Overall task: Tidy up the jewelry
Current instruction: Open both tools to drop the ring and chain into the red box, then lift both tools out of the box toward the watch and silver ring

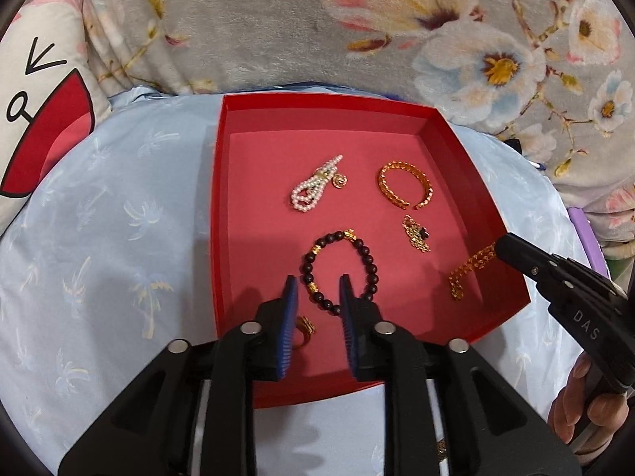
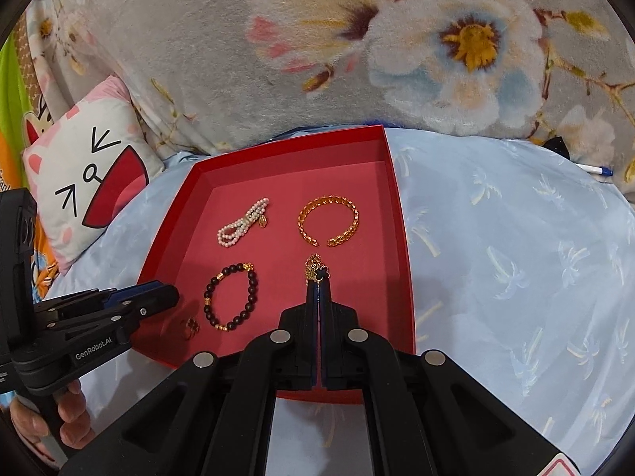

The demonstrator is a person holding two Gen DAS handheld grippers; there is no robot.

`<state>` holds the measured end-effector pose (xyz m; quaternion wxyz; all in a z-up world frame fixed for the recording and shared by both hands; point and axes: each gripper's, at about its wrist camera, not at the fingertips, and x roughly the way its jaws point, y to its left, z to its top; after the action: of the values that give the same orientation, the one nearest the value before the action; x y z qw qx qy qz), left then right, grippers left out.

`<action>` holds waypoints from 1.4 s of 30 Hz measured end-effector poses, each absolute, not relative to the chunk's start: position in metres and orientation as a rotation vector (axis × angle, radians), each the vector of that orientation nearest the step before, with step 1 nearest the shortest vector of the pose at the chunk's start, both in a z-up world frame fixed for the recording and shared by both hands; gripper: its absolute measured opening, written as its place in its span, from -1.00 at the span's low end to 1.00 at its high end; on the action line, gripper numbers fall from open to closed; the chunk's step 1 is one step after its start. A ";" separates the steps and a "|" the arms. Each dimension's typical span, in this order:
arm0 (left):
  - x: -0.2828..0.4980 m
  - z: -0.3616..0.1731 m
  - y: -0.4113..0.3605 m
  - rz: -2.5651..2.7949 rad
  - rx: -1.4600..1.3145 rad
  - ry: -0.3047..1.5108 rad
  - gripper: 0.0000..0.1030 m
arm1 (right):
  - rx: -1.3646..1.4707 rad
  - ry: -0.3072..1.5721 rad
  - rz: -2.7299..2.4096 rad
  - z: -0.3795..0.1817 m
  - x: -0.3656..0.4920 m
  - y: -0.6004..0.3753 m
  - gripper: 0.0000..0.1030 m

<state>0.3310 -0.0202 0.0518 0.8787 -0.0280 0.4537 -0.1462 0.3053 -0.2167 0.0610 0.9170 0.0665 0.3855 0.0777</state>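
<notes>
A red tray (image 1: 504,214) (image 2: 405,238) lies on a pale blue cloth. In it are a pearl bracelet (image 1: 315,188) (image 2: 242,226), a gold cuff bangle (image 1: 405,184) (image 2: 328,220), a dark bead bracelet (image 1: 371,265) (image 2: 230,297), a small gold charm piece (image 1: 416,234) (image 2: 315,267) and a gold ring (image 1: 304,327) (image 2: 190,327). My left gripper (image 1: 318,283) is open above the bead bracelet's near side. My right gripper (image 2: 319,283) is shut on a gold chain (image 1: 470,267), which hangs from its tip (image 1: 502,248) over the tray's right side.
A floral grey blanket (image 1: 278,27) lies behind the tray. A cartoon pillow (image 1: 35,111) (image 2: 87,182) sits at the left. The blue cloth (image 2: 516,277) spreads around the tray. A pen (image 2: 599,169) lies at the far right edge.
</notes>
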 end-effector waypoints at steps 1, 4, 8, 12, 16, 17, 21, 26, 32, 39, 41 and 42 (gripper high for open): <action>0.331 0.053 -0.019 -0.298 -0.059 0.939 -0.44 | 0.138 0.791 0.158 0.061 0.306 -0.217 -0.99; 0.331 0.057 -0.015 -0.272 -0.068 0.914 -0.11 | 0.138 0.765 0.148 0.064 0.304 -0.218 -0.89; 0.326 0.067 -0.010 -0.245 -0.066 0.872 0.19 | 0.151 0.743 0.149 0.070 0.300 -0.222 -0.86; 0.316 0.077 -0.007 -0.238 -0.052 0.835 0.23 | 0.151 0.712 0.154 0.079 0.286 -0.223 -0.62; 0.294 0.087 -0.003 -0.231 -0.029 0.786 0.23 | 0.128 0.674 0.156 0.087 0.260 -0.223 -0.52; 0.288 0.088 -0.002 -0.231 -0.024 0.777 0.25 | 0.119 0.666 0.154 0.088 0.252 -0.223 -0.52; 0.264 0.089 0.003 -0.227 -0.011 0.757 0.32 | 0.115 0.661 0.170 0.088 0.222 -0.226 -0.39; 0.229 0.080 0.010 -0.213 0.012 0.758 0.40 | 0.096 0.695 0.187 0.070 0.183 -0.224 -0.34; 0.182 0.053 0.021 -0.203 0.016 0.805 0.47 | 0.099 0.752 0.206 0.044 0.142 -0.219 -0.33; 0.142 0.018 0.020 -0.214 0.017 0.871 0.47 | 0.122 0.822 0.212 0.012 0.106 -0.216 -0.27; 0.139 0.009 0.017 -0.217 0.016 0.889 0.47 | 0.113 0.832 0.214 0.008 0.104 -0.213 -0.27; 0.138 0.005 0.016 -0.219 0.016 0.898 0.47 | 0.108 0.831 0.216 0.008 0.104 -0.211 -0.27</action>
<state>0.1385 0.0158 0.0054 0.8950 0.0078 0.4334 -0.1055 0.1044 -0.2111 0.0077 0.9078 0.0521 0.4028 0.1047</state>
